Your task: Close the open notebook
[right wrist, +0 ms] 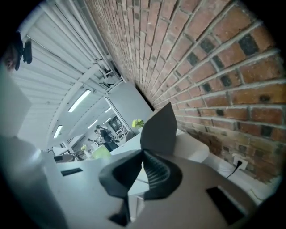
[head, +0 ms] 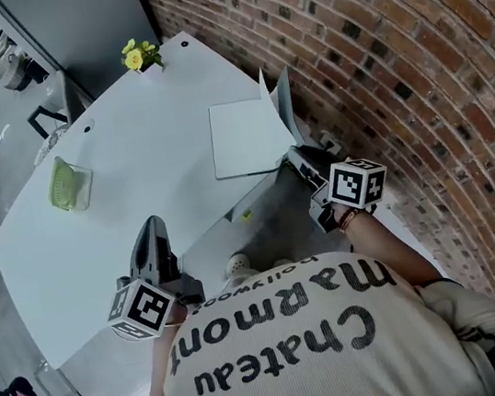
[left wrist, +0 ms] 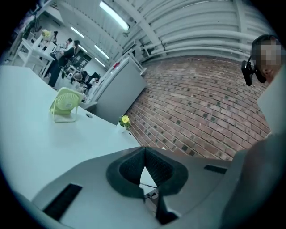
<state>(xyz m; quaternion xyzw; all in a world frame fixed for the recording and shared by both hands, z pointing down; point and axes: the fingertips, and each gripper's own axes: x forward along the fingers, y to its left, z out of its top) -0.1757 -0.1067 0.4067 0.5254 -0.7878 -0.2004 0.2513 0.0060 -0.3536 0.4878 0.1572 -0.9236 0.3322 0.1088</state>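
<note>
The notebook lies open on the white table, near the brick wall. Its grey cover stands upright along the right side of the white pages. My right gripper is at the cover's near edge, by the table's edge. In the right gripper view the jaws are shut and the dark cover rises straight from their tips, pinched there. My left gripper hovers at the table's near edge, well left of the notebook. Its jaws are shut, with nothing in them.
A small green fan stands on the table's left part. A pot of yellow flowers sits at the far corner. The brick wall runs close along the right, with a socket and cable low on it.
</note>
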